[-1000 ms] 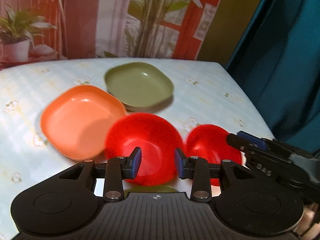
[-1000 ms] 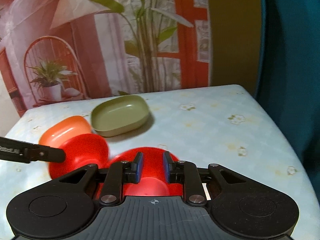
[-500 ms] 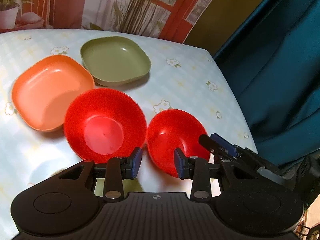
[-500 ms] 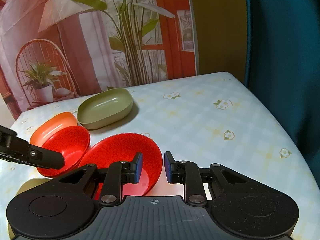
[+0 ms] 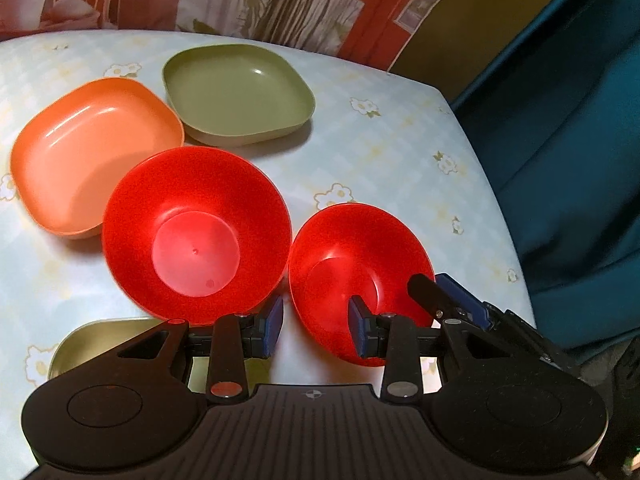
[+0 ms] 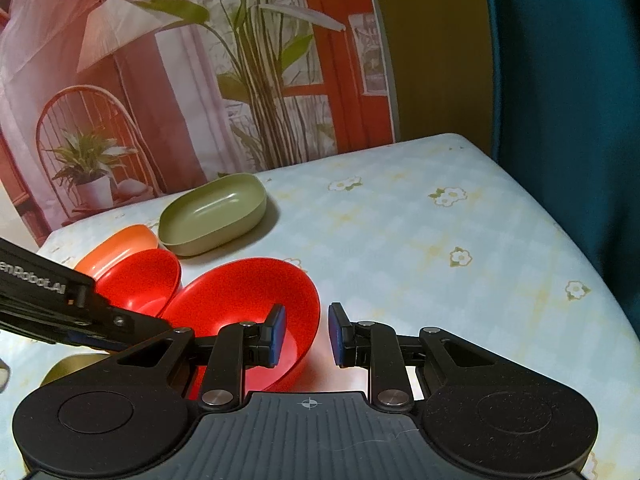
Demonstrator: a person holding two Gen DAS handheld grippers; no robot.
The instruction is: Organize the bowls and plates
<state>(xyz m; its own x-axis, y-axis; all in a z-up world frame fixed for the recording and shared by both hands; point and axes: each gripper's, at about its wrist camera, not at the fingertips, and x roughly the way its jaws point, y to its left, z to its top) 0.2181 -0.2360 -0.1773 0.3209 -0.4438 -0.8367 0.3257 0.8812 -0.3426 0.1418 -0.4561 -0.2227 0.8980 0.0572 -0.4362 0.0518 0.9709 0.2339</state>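
Two red bowls stand side by side on the flowered table [image 5: 380, 152]. The larger red bowl [image 5: 192, 232] overlaps the edge of an orange square plate [image 5: 84, 152]. A green square plate [image 5: 236, 92] lies behind them. My left gripper [image 5: 316, 330] is open, low over the gap between the bowls, holding nothing. My right gripper [image 6: 307, 335] is open and straddles the near right rim of the smaller red bowl [image 6: 240, 300], one finger inside and one outside. In the right wrist view the larger red bowl [image 6: 140, 280] shows behind the left gripper's arm.
A second green plate [image 5: 100, 344] lies at the near left, partly under my left gripper. The table's right edge [image 5: 508, 264] drops off beside a teal curtain. A printed backdrop stands behind the far edge. Bare cloth [image 6: 440, 260] spreads to the right of the bowls.
The left gripper has sunk and tipped downward over the bowls. The right gripper has shifted so that the smaller bowl's rim now passes between its fingers. The jaws have not changed.
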